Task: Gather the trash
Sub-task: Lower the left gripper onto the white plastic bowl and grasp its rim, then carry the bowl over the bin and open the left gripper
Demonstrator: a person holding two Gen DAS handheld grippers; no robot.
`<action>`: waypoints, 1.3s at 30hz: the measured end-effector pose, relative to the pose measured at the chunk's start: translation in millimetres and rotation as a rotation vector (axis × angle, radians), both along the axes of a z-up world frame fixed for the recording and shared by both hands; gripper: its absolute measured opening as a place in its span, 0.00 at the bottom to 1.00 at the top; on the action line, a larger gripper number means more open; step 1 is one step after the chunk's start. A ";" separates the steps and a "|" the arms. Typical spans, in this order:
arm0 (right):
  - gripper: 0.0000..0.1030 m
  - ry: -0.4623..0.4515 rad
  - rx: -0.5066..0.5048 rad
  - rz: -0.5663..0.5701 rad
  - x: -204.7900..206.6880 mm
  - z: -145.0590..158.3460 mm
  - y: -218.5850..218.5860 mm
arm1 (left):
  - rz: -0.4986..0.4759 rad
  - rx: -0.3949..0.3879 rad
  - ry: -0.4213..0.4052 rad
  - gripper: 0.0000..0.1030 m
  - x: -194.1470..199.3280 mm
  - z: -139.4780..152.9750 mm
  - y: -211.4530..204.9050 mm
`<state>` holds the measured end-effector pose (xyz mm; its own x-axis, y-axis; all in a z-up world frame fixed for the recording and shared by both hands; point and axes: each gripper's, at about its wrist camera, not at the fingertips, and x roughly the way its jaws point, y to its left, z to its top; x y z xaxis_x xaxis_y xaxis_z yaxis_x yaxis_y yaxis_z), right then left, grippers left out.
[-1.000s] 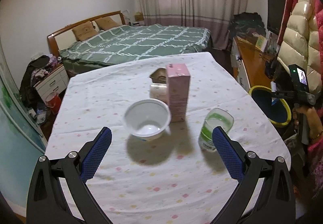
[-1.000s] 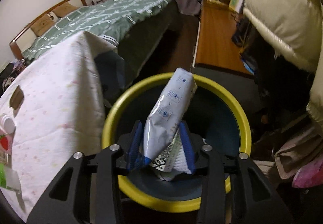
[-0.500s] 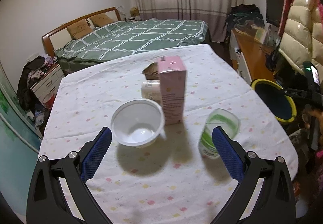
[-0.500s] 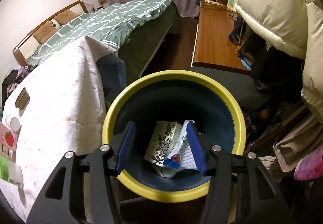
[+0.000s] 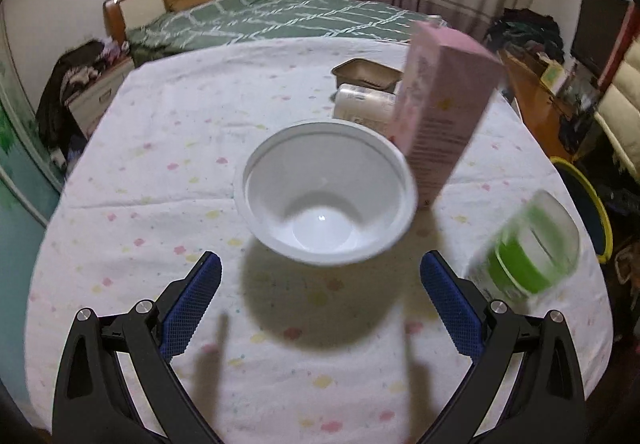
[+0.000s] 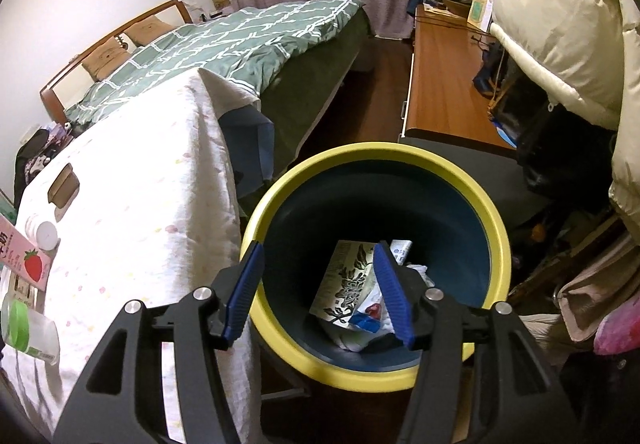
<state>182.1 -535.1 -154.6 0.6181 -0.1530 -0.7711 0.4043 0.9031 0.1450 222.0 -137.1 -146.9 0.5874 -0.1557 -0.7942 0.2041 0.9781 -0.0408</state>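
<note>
1. My left wrist camera is sitting close above the table (image 5: pixel 132 172), looking steeply down and forward along its fingers toward the bed (image 5: pixel 256 20).
2. My right wrist camera is hanging beside the table's edge, tilting down into the yellow-rimmed bin (image 6: pixel 496 228) close below.
3. Both views are sharing the table, the pink carton (image 5: pixel 444 116) (image 6: pixel 24 256), the green-banded cup (image 5: pixel 528 248) (image 6: pixel 24 328), the bed and the bin (image 5: pixel 600 220).
</note>
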 end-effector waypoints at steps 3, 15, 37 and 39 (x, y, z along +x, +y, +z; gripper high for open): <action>0.53 0.002 0.003 0.003 1.0 -0.8 2.8 | 0.019 -0.008 0.007 0.95 12.5 -6.7 -1.1; 0.53 0.010 0.025 0.013 1.3 -7.7 3.5 | 0.036 0.003 -0.018 0.79 41.1 -15.1 -16.1; 0.53 -0.044 0.026 0.018 -29.4 8.0 10.2 | -0.088 0.018 -0.140 0.76 -57.3 75.6 -11.5; 0.53 -0.050 0.021 0.008 -35.7 9.2 6.3 | -0.145 -0.006 -0.160 0.76 -68.2 94.0 -27.3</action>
